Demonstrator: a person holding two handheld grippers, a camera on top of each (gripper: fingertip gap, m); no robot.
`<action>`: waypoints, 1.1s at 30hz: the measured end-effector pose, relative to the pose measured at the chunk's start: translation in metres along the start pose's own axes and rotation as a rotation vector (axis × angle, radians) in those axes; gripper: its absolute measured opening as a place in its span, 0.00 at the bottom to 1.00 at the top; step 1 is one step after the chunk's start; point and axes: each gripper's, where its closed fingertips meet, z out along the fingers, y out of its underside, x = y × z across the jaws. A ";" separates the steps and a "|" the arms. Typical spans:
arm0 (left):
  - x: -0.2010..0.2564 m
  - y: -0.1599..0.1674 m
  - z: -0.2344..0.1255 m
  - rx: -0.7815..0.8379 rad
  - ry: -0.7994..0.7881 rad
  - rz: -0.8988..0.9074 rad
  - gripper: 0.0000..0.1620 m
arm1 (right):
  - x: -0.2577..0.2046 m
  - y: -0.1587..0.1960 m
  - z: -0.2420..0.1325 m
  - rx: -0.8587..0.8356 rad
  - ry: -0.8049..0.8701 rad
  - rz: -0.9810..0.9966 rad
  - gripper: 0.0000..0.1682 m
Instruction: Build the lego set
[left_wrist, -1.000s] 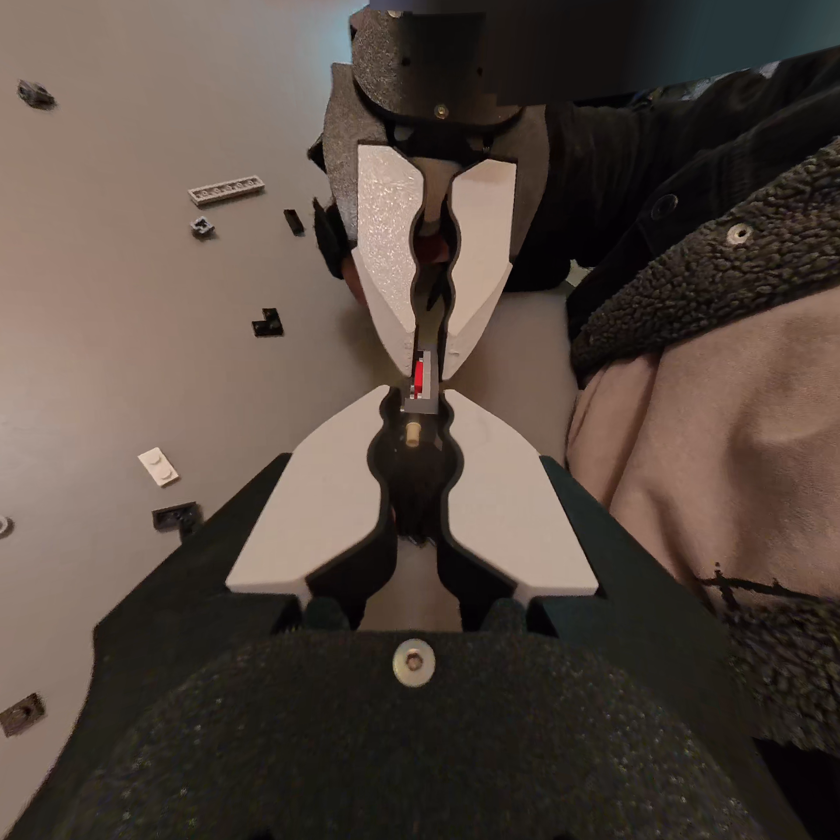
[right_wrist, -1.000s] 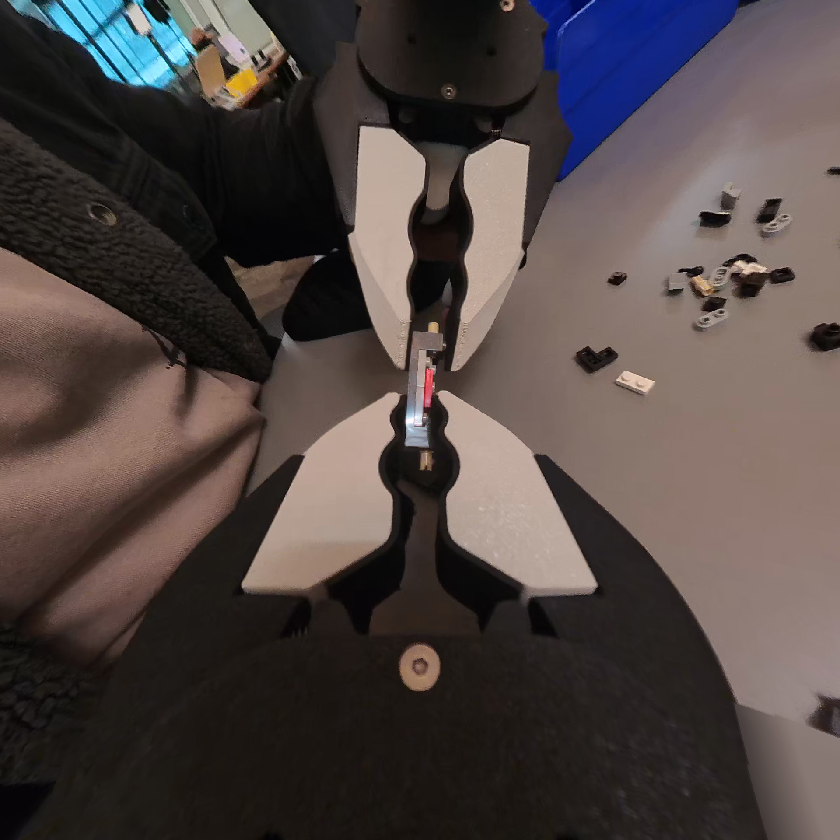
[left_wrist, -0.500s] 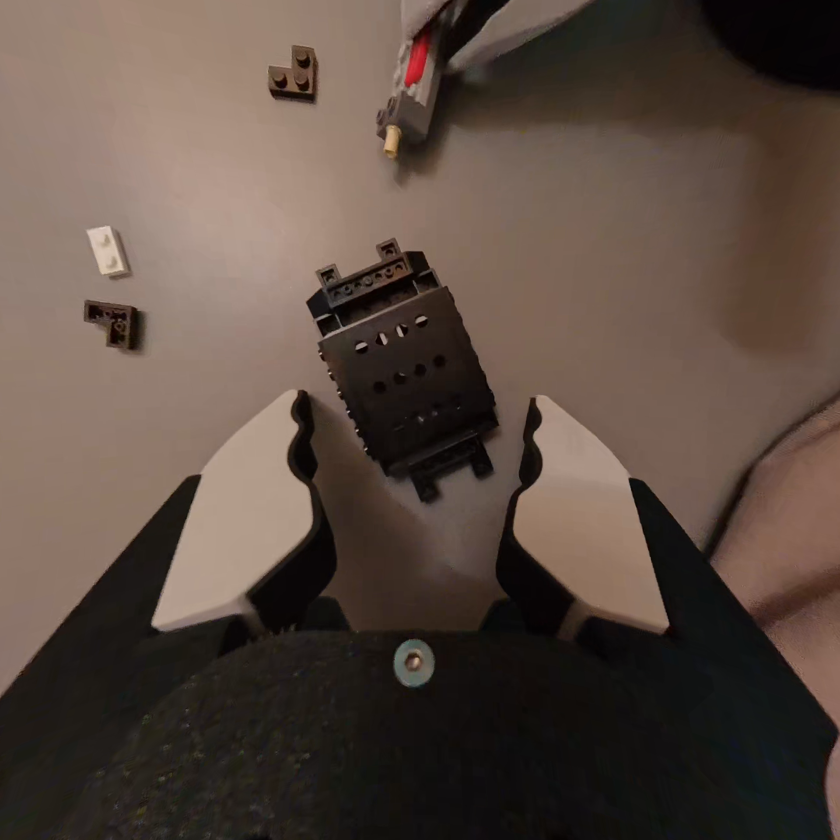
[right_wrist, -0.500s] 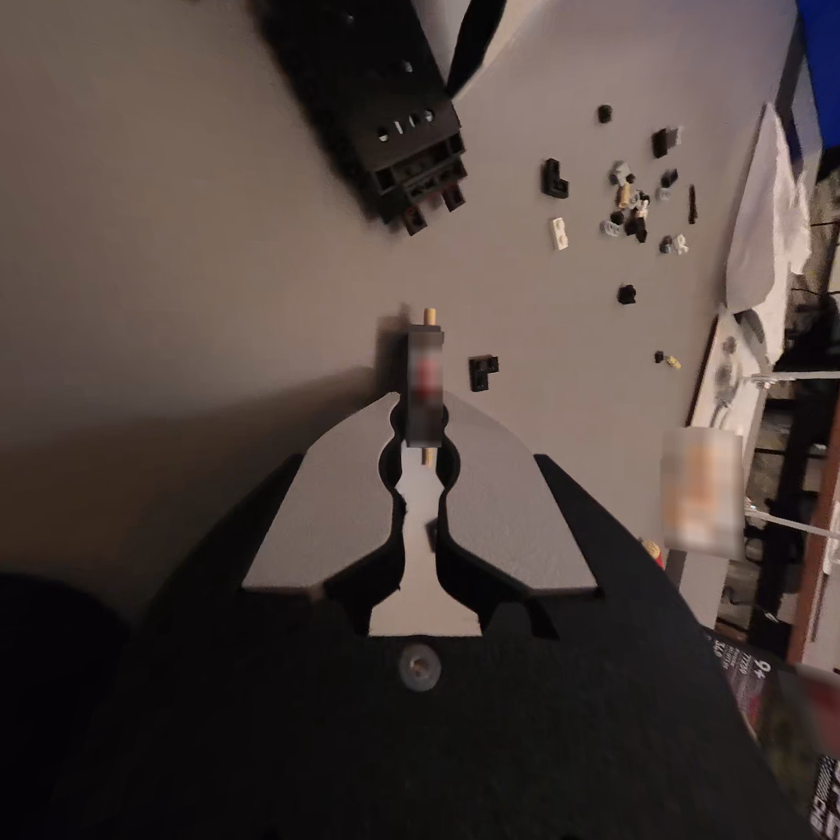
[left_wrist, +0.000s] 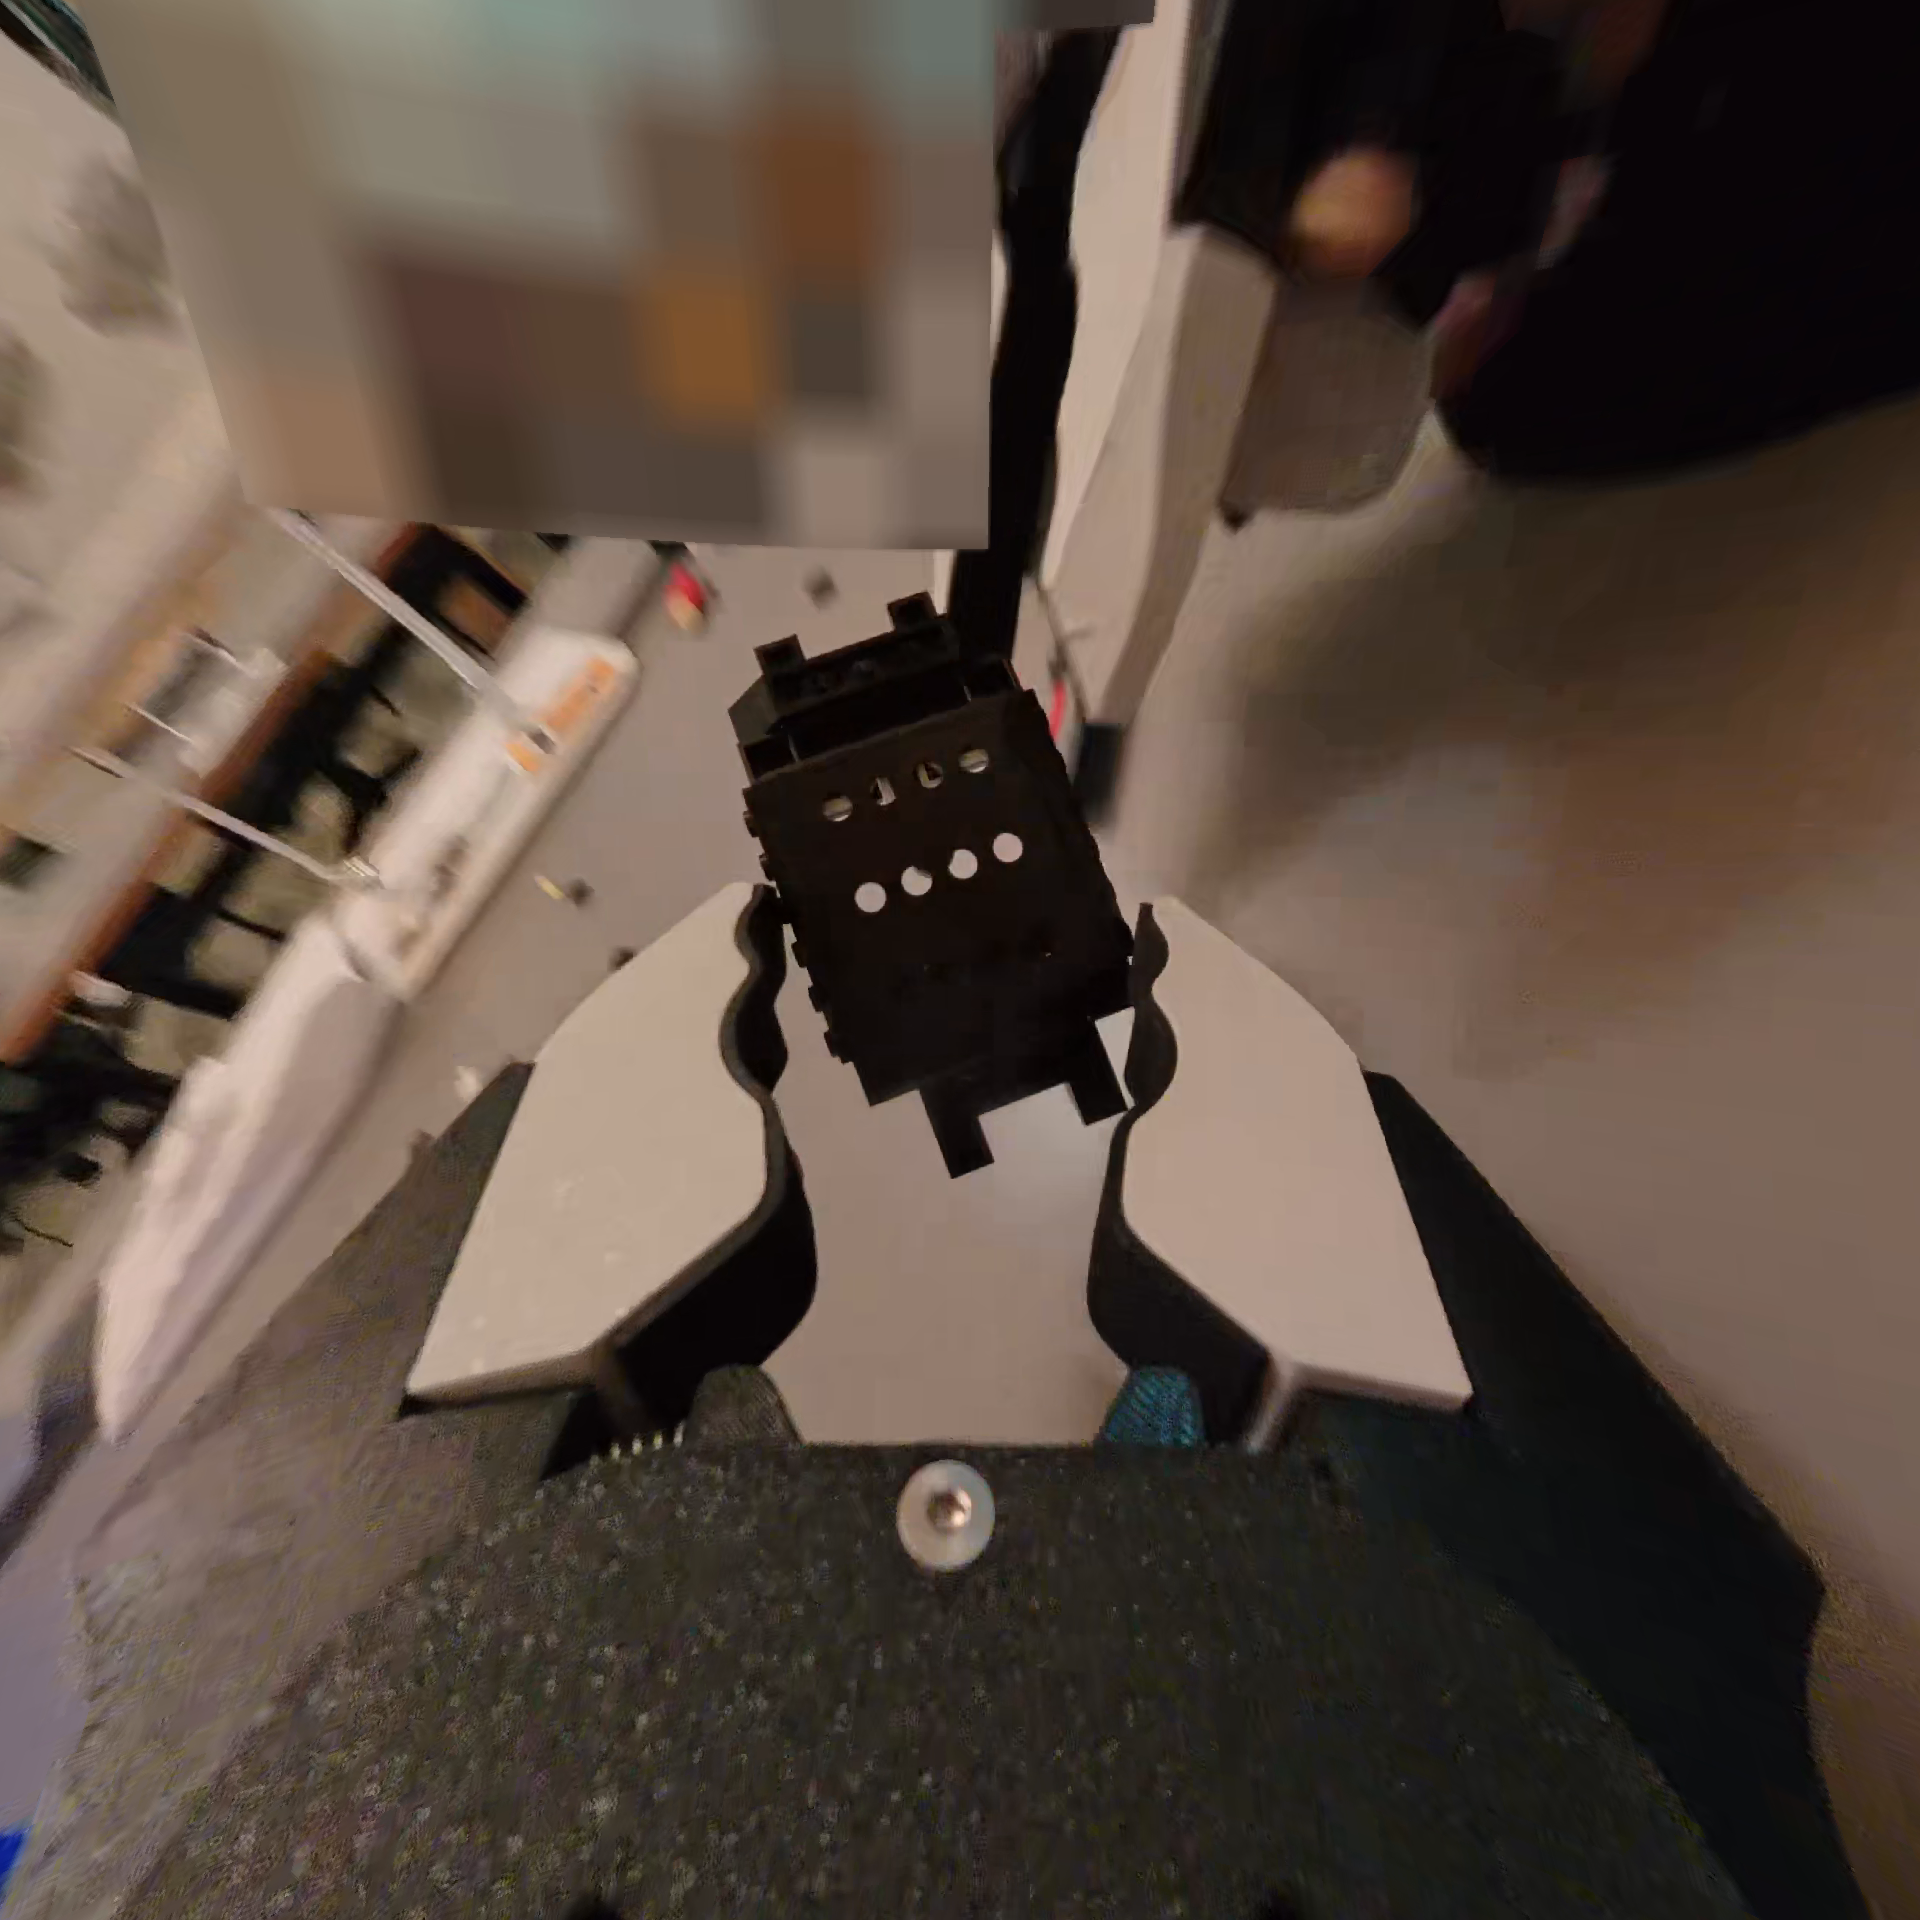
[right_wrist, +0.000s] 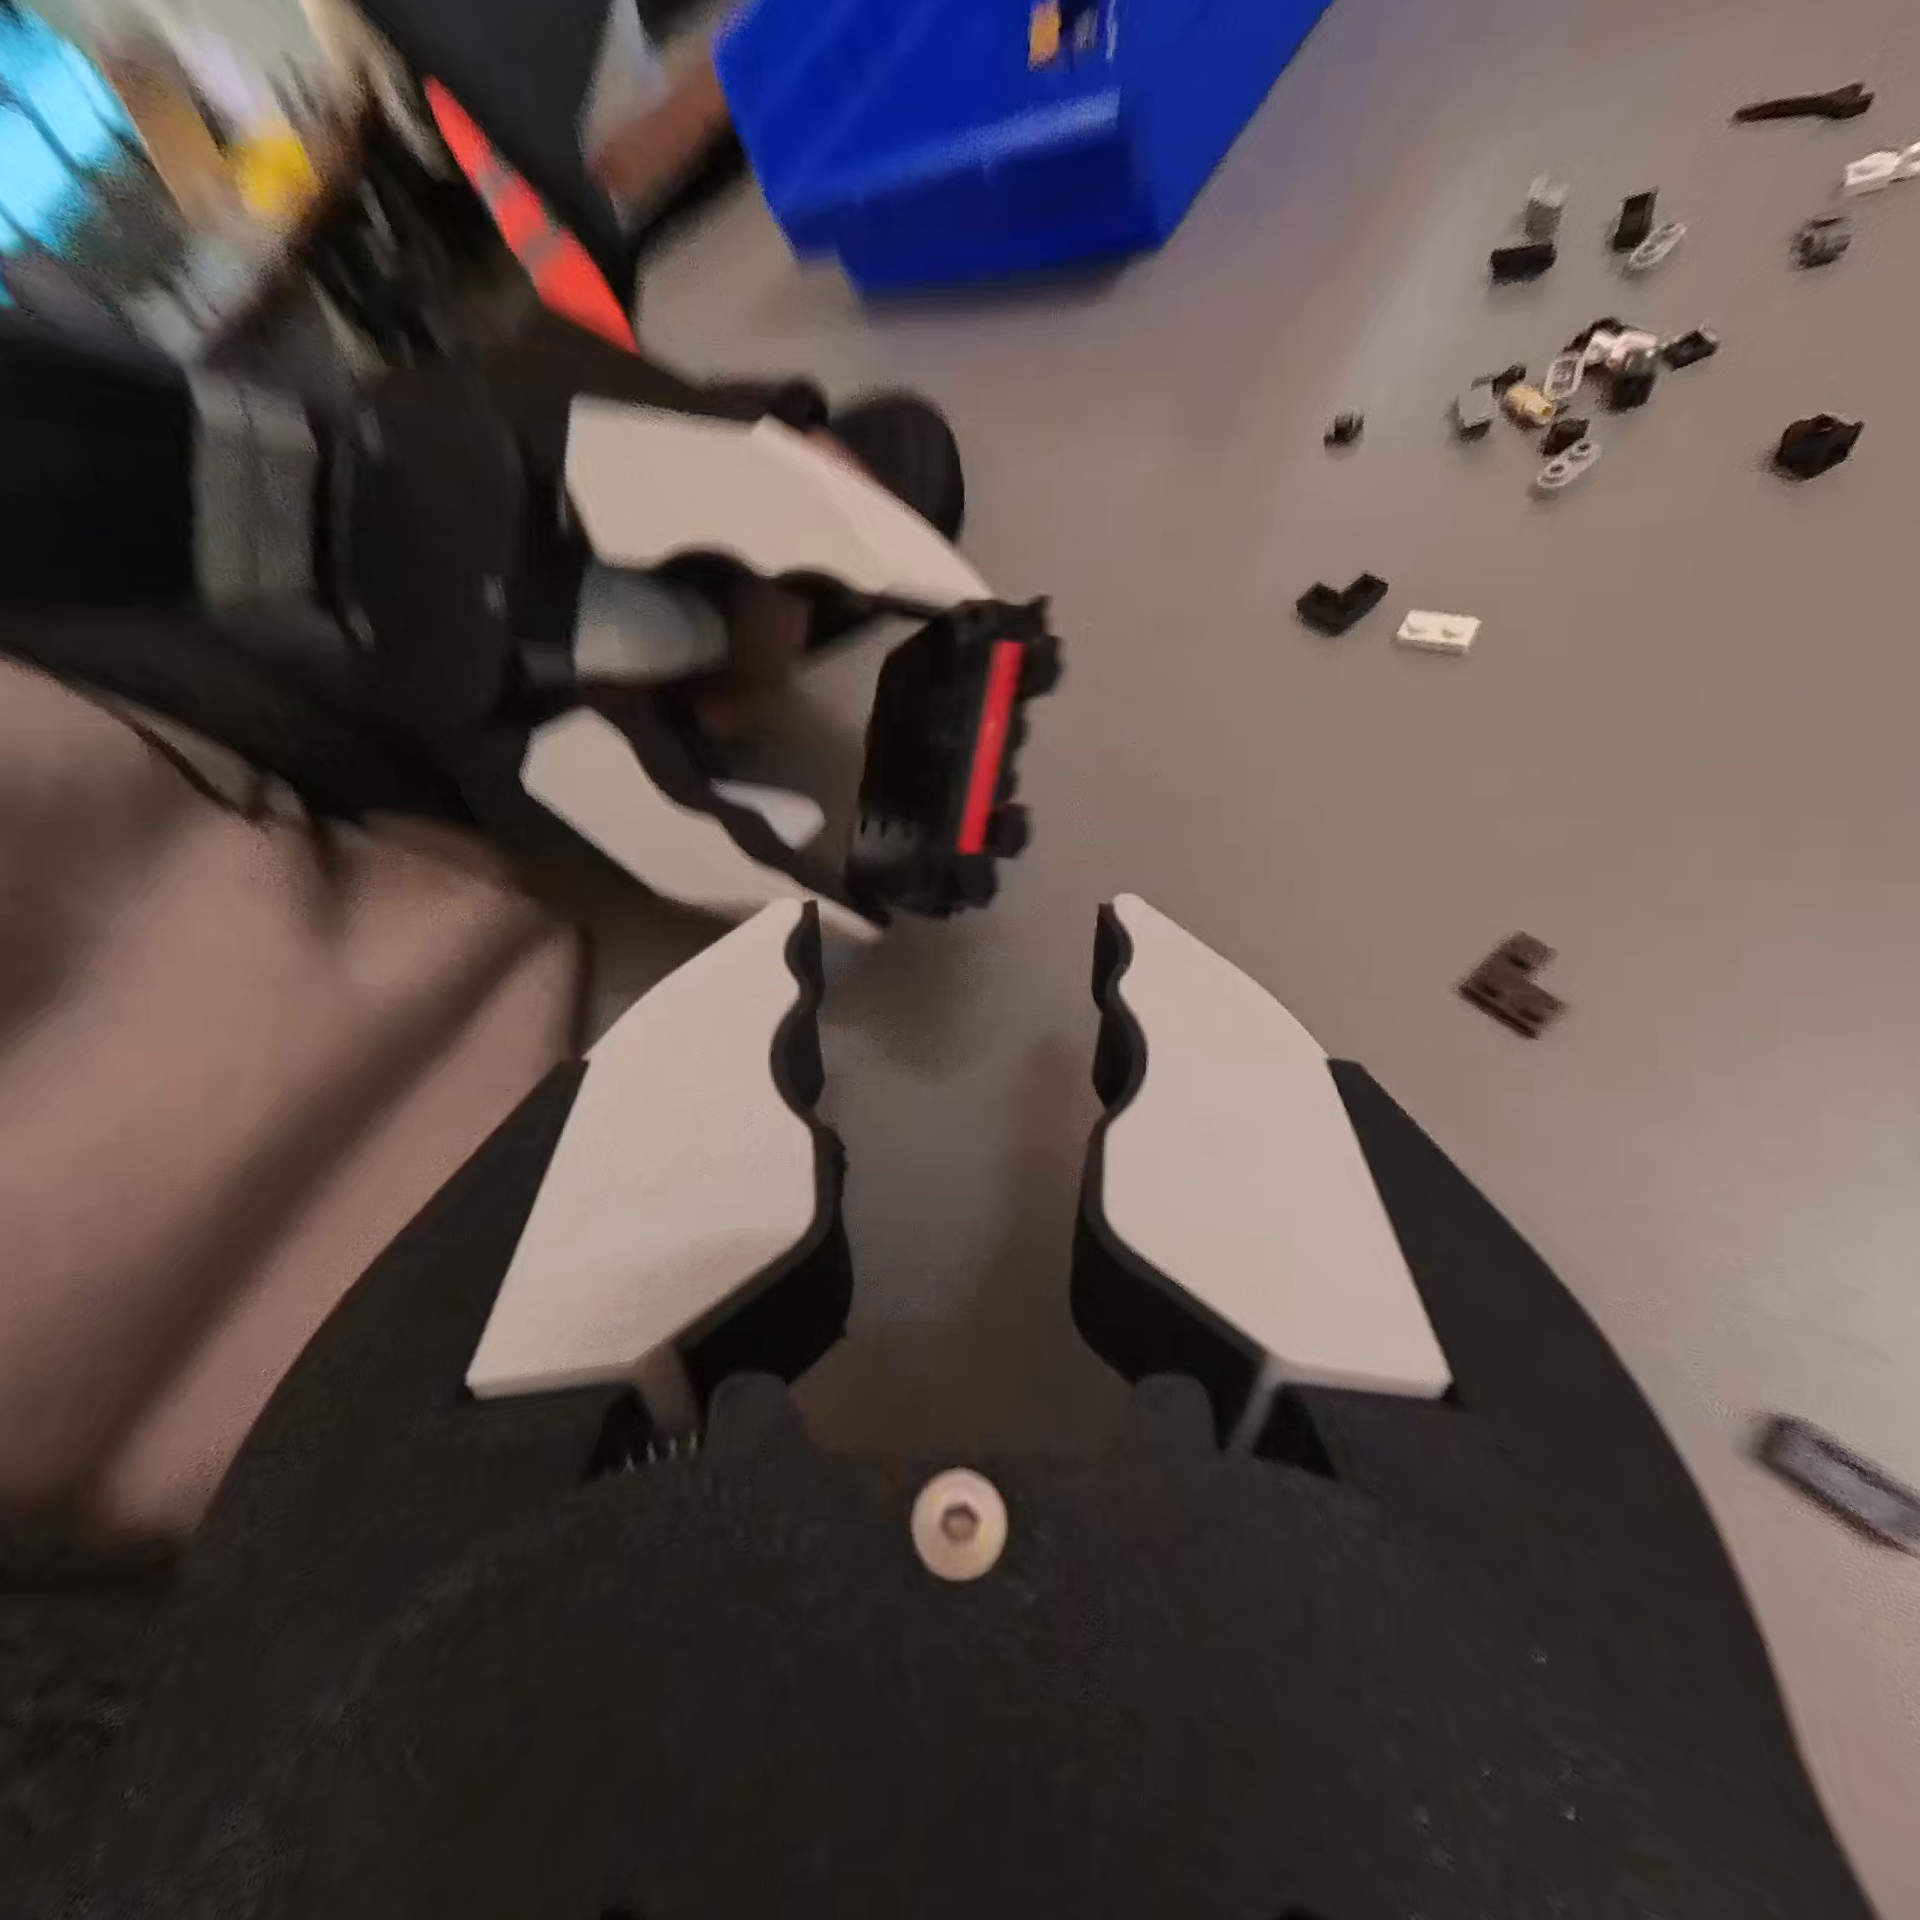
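Observation:
My left gripper (left_wrist: 948, 914) is shut on a black Lego assembly (left_wrist: 914, 883) with rows of round holes and holds it in the air above the grey table (left_wrist: 1558, 1039). In the right wrist view the left gripper (right_wrist: 925, 764) comes in from the left with the assembly (right_wrist: 935, 769) edge-on, and a red strip (right_wrist: 987, 748) shows on its side. My right gripper (right_wrist: 956, 914) is open and empty, just below and in front of the assembly. A white finger (left_wrist: 1132, 416) of the right gripper shows blurred behind the assembly.
A blue bin (right_wrist: 956, 135) stands at the back of the table. Several loose small pieces (right_wrist: 1558, 384) lie at the right, with a black corner piece (right_wrist: 1340, 603), a white plate (right_wrist: 1439, 629) and another black corner piece (right_wrist: 1512, 987) nearer. The person's beige clothing (right_wrist: 208, 1039) is at the left.
My left gripper has closed on the black assembly and lifted it off the table. My right gripper has opened and no longer holds the grey-and-red piece.

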 end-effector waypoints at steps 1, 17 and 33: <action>-0.004 -0.010 -0.003 0.060 -0.038 0.017 0.39 | -0.008 -0.010 0.000 0.071 -0.042 0.065 0.29; 0.002 0.004 -0.032 0.035 0.680 -1.136 0.35 | 0.020 0.014 0.023 -0.471 0.984 -0.981 0.06; 0.018 0.053 -0.003 -0.306 0.615 -0.740 0.17 | -0.010 0.031 0.031 -0.348 0.558 -0.593 0.23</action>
